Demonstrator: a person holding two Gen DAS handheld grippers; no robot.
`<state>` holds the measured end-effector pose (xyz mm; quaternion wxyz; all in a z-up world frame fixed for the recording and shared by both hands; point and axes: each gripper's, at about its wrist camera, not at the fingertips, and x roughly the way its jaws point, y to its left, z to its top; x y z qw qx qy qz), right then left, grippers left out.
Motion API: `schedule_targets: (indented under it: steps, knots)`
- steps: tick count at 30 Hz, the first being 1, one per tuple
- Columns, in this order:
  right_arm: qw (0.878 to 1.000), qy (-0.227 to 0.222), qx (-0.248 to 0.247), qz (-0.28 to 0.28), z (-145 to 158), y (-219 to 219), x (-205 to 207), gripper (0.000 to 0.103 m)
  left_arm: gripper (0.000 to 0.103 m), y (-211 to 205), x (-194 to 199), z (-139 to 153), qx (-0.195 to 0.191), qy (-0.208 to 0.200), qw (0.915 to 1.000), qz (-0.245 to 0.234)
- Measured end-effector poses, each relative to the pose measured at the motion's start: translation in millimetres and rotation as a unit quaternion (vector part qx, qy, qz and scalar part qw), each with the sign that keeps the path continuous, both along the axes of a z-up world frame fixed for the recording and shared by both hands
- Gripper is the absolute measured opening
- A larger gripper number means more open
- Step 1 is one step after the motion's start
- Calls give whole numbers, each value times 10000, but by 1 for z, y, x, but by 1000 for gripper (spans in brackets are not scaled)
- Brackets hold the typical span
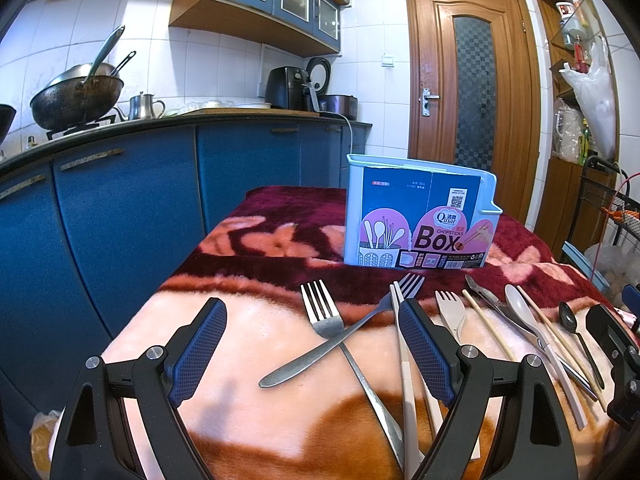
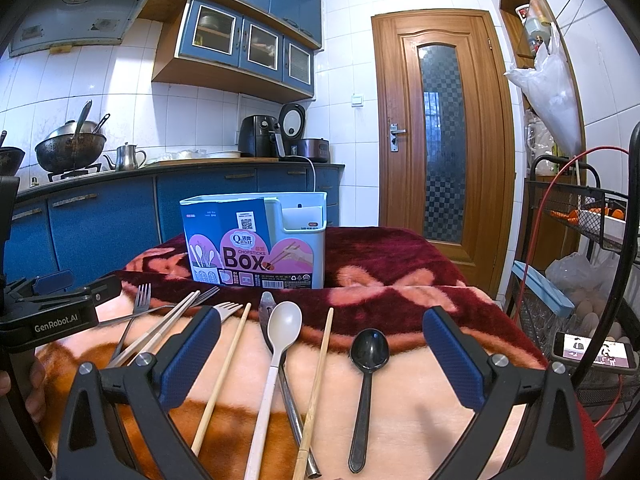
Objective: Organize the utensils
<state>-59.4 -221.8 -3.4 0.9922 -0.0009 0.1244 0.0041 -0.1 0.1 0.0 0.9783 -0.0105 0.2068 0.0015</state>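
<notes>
Progress: nothing sorted yet, by the look of it; every utensil flat on the blanket (image 2: 420, 392), none seen standing in the box (image 2: 256, 240).
Left to do: all of it, judging by the spread — forks, spoons, chopsticks into the box.
Box: pale blue plastic, upright at the far end of the bench, printed card sleeve on the front, small side pocket on the right.
Steel forks (image 1: 320, 312): two, crossed at the handles, dull metal, in front of the left tool.
Beige fork (image 1: 452, 312): matte plastic, short tines, just right of the beige chopsticks (image 1: 406, 380).
White spoon (image 2: 280, 336): long, matte, oval bowl, lying over a steel utensil.
Wooden chopsticks (image 2: 316, 392): two thin pale sticks, apart, either side of the white spoon.
Black spoon (image 2: 368, 356): glossy plastic, rightmost.
Blanket: plush fleece, maroon, pink and orange; soft, likely to let thin handles sink.
Left tool (image 1: 312, 356): fingers wide apart, holding nothing, hovering over the crossed forks.
Right tool (image 2: 324, 360): fingers wide apart, holding nothing, above the spoons.
</notes>
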Motion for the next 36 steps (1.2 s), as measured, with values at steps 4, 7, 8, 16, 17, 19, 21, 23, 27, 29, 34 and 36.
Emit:
schedule_targets:
  steps: [4,7,8,16,17,19,21,23,27,29,34,36]
  knots:
    - [10000,-2,-2,-1,0,0,0,103,88,0,0,0,0,0,10000,1]
    - [10000,-1,-3,-1,0,0,0,103,88,0,0,0,0,1,10000,1]
    - [10000,-1,-3,-1,0,0,0,103,88,0,0,0,0,0,10000,0]
    - [10000,1,0,-11,0,0,1,103,88,0,0,0,-1,0,10000,0]
    - [10000,-13,6,-27,0,0,1,103,88,0,0,0,-2,0,10000,2]
    - [10000,-43,28,-24,0,0,1,103,88,0,0,0,-7,-7,10000,7]
    - [10000,-35,39,-5,2,-1,-2,103,88,1,-1,0,-26,-21,10000,12]
    - [10000,-17,49,4,-1,-1,0,103,88,2,0,-2,-42,-23,10000,18]
    - [9998,109,136,48,0,-6,2,103,88,6,4,-2,-142,151,9998,-45]
    - [9995,250,152,100,3,-6,8,103,88,9,8,-1,-195,300,9993,-88]
    - [9978,629,66,206,12,-13,16,103,88,15,9,7,-158,475,9986,-167]
    - [9964,820,12,223,17,-17,20,103,88,17,9,12,-42,477,9987,-189]
